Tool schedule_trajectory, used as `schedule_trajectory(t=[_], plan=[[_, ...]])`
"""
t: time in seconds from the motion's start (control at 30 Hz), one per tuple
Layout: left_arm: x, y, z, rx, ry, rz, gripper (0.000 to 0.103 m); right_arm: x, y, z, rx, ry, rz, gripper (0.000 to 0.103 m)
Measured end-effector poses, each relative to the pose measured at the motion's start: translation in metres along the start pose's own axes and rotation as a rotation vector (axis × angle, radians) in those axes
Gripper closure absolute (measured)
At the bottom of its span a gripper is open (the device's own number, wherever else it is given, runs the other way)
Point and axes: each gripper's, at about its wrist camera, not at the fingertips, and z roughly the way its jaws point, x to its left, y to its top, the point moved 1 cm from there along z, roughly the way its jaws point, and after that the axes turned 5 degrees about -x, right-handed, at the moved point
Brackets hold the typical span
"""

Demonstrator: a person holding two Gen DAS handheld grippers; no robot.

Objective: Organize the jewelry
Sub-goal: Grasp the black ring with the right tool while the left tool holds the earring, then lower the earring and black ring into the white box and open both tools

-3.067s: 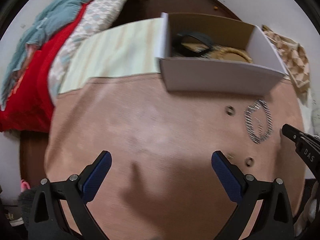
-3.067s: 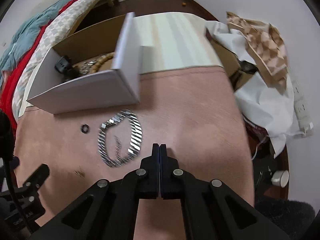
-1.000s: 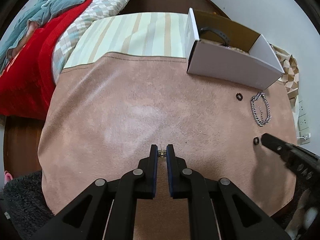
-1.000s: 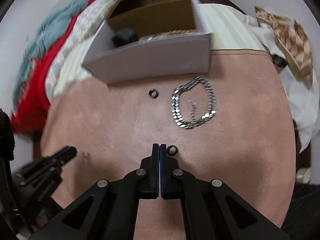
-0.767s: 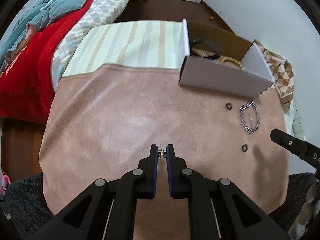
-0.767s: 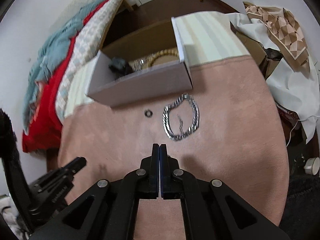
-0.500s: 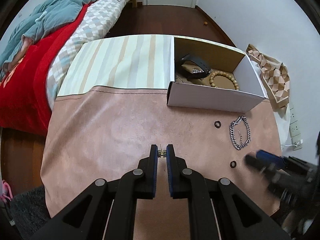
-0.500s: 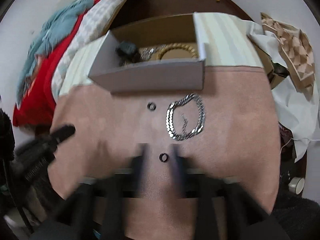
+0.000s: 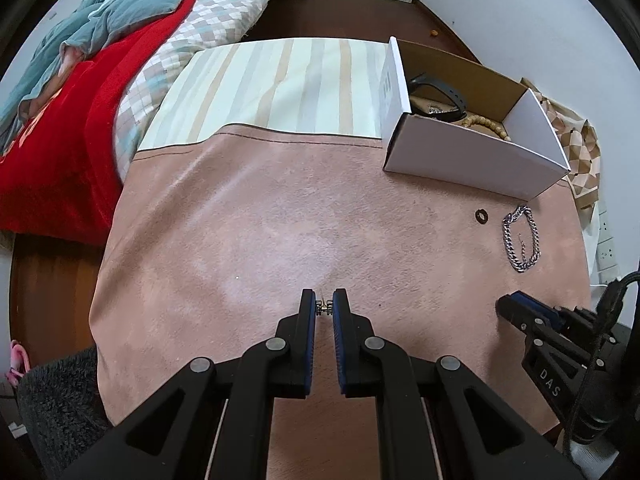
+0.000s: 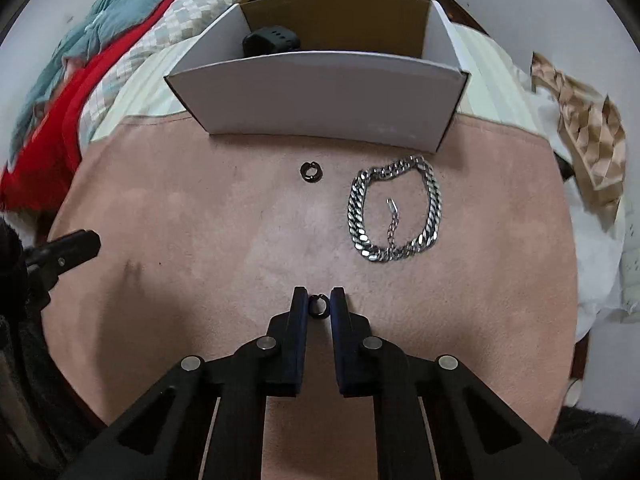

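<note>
Black ring between closing right claw

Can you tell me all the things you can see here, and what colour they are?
box: 1, white, at the mat's far edge
mat: 1, pink, under everything
chain: 1, silver, on the mat right of the far ring
far ring: 1, dark, before the box
near ring: 1, dark, between the right gripper's closing jaws
stud: 1, tiny, metallic, pinched by the left gripper
strap: 1, black, inside the box
beads: 1 string, tan, inside the box
left gripper: 1, black
right gripper: 1, black
</note>
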Motion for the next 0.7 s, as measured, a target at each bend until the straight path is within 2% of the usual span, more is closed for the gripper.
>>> schedule_trajectory(t=[0.2, 0.4, 0.57, 0.7], plan=[[-0.010, 0.017, -0.013, -0.027, -0.033, 0.005, 0.097, -0.028, 0.015, -0.034, -0.069, 0.078, 0.156, 0.091], [-0.033, 0.069, -0.027, -0.072, -0.110, 0.003, 0.097, -0.051, 0.070, -0.073, -0.151, 0.171, 0.239, 0.091], [-0.052, 0.121, -0.017, -0.067, -0.184, -0.007, 0.097, -0.065, 0.127, -0.065, -0.162, 0.215, 0.271, 0.091], [-0.061, 0.151, 0.001, -0.033, -0.213, 0.013, 0.097, -0.073, 0.165, -0.040, -0.120, 0.241, 0.285, 0.091]])
